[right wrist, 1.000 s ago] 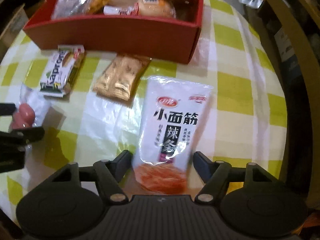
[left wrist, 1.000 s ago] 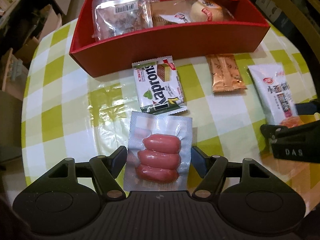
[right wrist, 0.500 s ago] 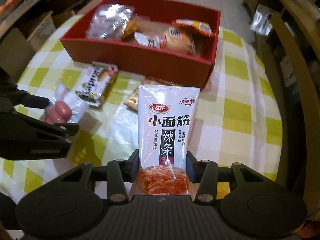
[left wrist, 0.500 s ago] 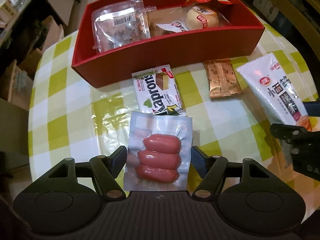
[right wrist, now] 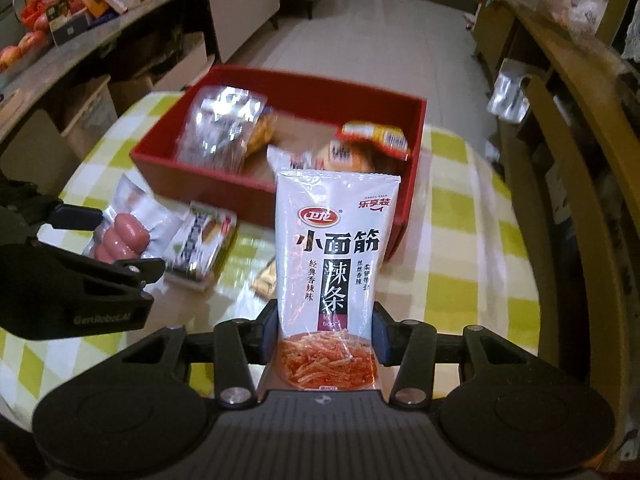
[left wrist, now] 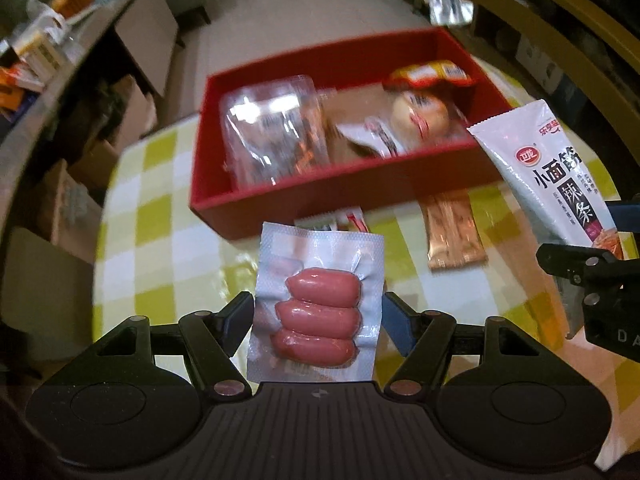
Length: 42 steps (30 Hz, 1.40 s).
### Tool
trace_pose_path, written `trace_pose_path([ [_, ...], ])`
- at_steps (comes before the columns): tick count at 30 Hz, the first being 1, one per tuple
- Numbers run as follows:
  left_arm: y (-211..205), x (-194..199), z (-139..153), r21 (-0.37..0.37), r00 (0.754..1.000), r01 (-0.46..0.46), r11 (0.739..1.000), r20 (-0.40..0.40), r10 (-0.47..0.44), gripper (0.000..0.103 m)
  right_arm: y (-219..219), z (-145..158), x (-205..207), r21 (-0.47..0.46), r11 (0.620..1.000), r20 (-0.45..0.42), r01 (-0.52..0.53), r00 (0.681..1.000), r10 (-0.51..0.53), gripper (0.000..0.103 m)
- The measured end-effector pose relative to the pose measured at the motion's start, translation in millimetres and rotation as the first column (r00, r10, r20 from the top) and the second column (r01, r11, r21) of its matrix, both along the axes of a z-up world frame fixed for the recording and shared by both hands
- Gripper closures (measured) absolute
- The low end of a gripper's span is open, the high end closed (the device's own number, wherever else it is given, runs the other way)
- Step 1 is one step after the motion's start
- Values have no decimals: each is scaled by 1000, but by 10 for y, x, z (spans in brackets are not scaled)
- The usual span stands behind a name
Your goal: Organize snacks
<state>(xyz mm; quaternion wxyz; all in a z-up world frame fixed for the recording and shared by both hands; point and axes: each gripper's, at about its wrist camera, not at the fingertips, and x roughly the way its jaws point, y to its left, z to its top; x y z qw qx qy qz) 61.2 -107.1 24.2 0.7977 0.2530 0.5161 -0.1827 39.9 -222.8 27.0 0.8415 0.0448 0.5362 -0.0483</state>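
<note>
A: Left wrist view first. What has the left tool [left wrist: 319,314] got?

B: The sausage pack [left wrist: 318,312], a clear vacuum pouch with three pink sausages. The jaws stand fairly wide and press on the pouch's two side edges, holding it clear of the desk [left wrist: 168,248].

A: And beyond it?

B: The red box [left wrist: 340,188] sits farther off, its near wall facing us, with several wrapped snacks inside. A gold sachet [left wrist: 454,236] lies flat just near of that wall. At the right, the right tool [left wrist: 592,276] carries the white spicy-strip bag [left wrist: 560,184], whose top corner overlaps the box's right end in this view.

A: Right wrist view?

B: The right tool [right wrist: 325,334] is closed narrow on the bag [right wrist: 334,264], both pads against its lower sides; the bag stands upright. A green wafer pack [right wrist: 202,246] lies on the checked cloth near the box [right wrist: 408,200]. The left tool [right wrist: 120,248] is at the left with the sausages [right wrist: 122,238].

A: Room to move?

B: Open cloth to the right of the box; a wooden chair frame [right wrist: 580,184] rises close along the desk's right edge.
</note>
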Motion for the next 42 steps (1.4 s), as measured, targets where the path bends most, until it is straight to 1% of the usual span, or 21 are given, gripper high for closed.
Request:
trace_pose_path([
  [2, -35, 61, 50, -13, 1000, -7, 1000, 12, 7, 28, -17, 45, 69, -13, 1000, 20, 4, 1000, -4, 50],
  [6, -111, 183, 120, -34, 999, -24, 999, 32, 25, 28, -71, 105, 206, -9, 1000, 48, 13, 999, -12, 50],
  [10, -202, 301, 189, -44, 997, -34, 998, 71, 37, 28, -121, 143, 335, -8, 1000, 70, 20, 997, -19, 50],
  [14, -289, 428, 213, -65, 996, -44, 997, 77, 49, 28, -209, 173, 514, -9, 999, 96, 41, 995, -40, 50],
  [18, -372, 572, 192, -68, 995, -57, 996, 83, 62, 28, -297, 190, 710, 6, 998, 117, 58, 991, -59, 50],
  [23, -446, 768, 135, -67, 993, -75, 995, 90, 81, 28, -356, 107, 900, 4, 998, 112, 62, 992, -62, 50],
  [29, -494, 951, 57, -69, 992, -89, 994, 81, 94, 28, -439, -75, 1087, -4, 998, 82, 65, 995, -64, 50],
  [42, -545, 1142, -120, -62, 992, -107, 992, 59, 110, 28, -488, -307, 1300, -10, 998, 50, 65, 997, -64, 50],
])
